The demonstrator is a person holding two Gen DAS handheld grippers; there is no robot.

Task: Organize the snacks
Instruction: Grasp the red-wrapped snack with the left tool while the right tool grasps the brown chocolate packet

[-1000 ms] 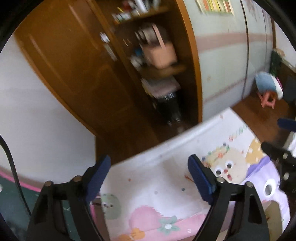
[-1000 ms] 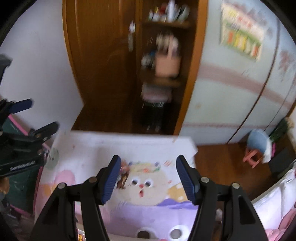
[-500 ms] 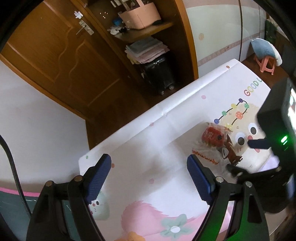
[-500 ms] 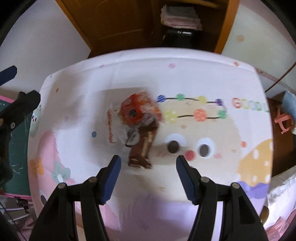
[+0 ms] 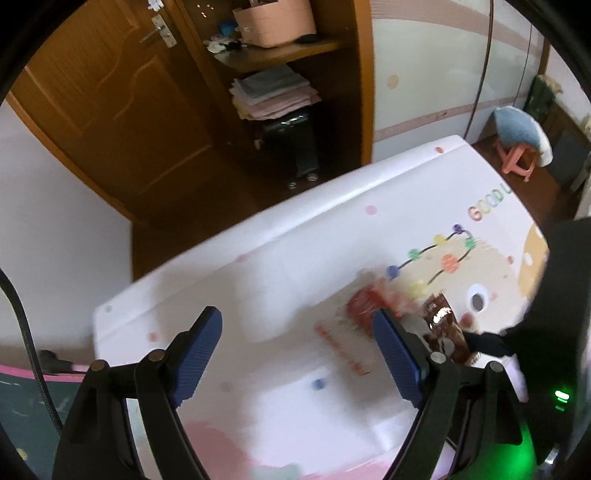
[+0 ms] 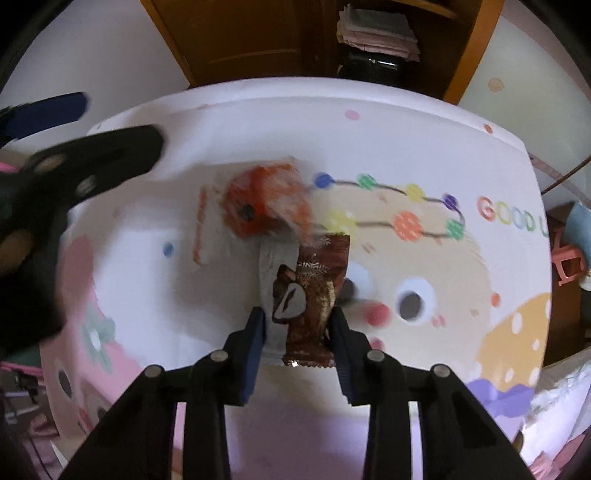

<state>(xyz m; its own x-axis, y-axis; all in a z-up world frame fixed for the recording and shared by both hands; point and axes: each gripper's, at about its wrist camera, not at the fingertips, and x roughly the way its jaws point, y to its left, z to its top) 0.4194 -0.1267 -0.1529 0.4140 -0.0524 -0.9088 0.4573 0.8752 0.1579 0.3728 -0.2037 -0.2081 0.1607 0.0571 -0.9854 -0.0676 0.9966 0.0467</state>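
Found the worktop [image 6: 424,122] covered with a white cartoon-print sheet, and a small heap of snacks near its middle. Saw the right gripper [image 6: 297,332] pointed down over that heap, fingers [image 6: 255,343] just drawn inward and pinching the lower end of a brown snack bar [image 6: 310,288] from both sides. Noted a silvery-white wrapper [image 6: 271,266] under the bar's left edge and a red-orange packet [image 6: 258,206] touching its far end, too blurred to tell what kind.

Held the left gripper [image 5: 297,354] above the bare sheet left of the heap, fingers [image 5: 199,354] spread wide with nothing between them. From that side, lost part of the bar behind the right-hand finger and behind the dark body of the other gripper, with its green light [image 5: 561,397] at the right edge.

Beyond the worktop, made out a wooden door [image 5: 110,110] with a metal handle, and an open shelf unit with a pink box [image 5: 273,18], folded cloths [image 5: 273,92] and a dark suitcase [image 5: 295,147] below. Only the left view took in the box and the door handle, and gave the pink stool [image 5: 517,158] with its blue cushion whole. Only the right view showed the fingers' contact with the bar.

Read "GOOD" [image 6: 509,218] in coloured letters on the sheet, followed by a cut-off letter. Could not read the pale print on the bar, beside a snowflake mark, nor the orange line of print left of the red packet.
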